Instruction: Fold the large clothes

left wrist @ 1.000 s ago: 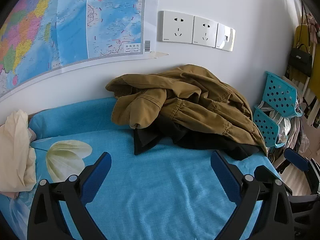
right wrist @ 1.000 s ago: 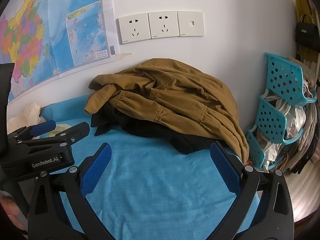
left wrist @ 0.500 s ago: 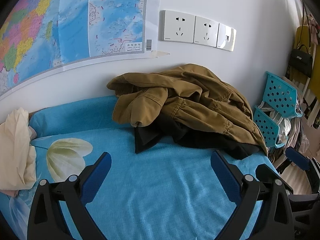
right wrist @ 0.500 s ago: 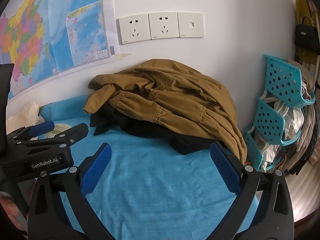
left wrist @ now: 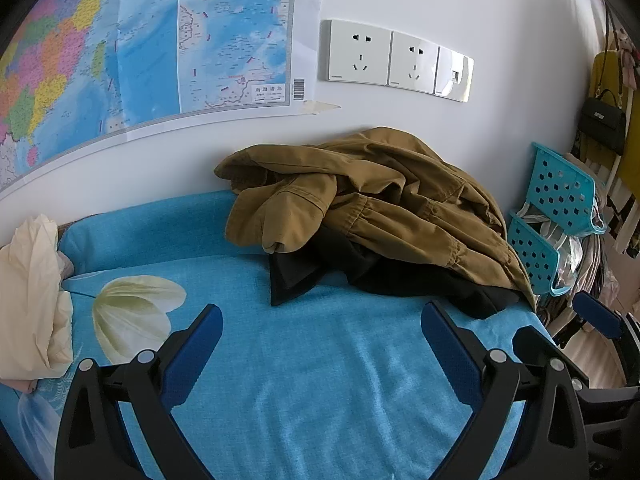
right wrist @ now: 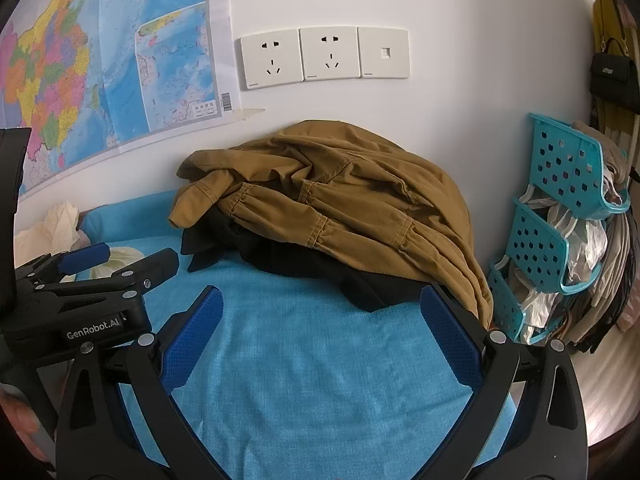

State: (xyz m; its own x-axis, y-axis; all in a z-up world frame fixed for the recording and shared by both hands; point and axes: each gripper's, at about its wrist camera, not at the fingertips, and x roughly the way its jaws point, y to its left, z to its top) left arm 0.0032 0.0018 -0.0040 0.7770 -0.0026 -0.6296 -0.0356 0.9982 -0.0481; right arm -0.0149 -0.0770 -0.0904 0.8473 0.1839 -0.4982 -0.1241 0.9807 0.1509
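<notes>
I see a tan-brown jacket point(left wrist: 384, 200) crumpled in a heap at the far side of the blue bed cover, its back against the white wall. One sleeve cuff droops forward on the left. Under it lies a black garment point(left wrist: 400, 276), also rumpled, its edges poking out along the front and left.

Both wrist views look forward, slightly downward, across the bed point(left wrist: 320, 380) toward the wall sockets point(left wrist: 394, 60), from near its front edge; right view sits rightward. Shared: sockets point(right wrist: 324, 56), bed.
</notes>
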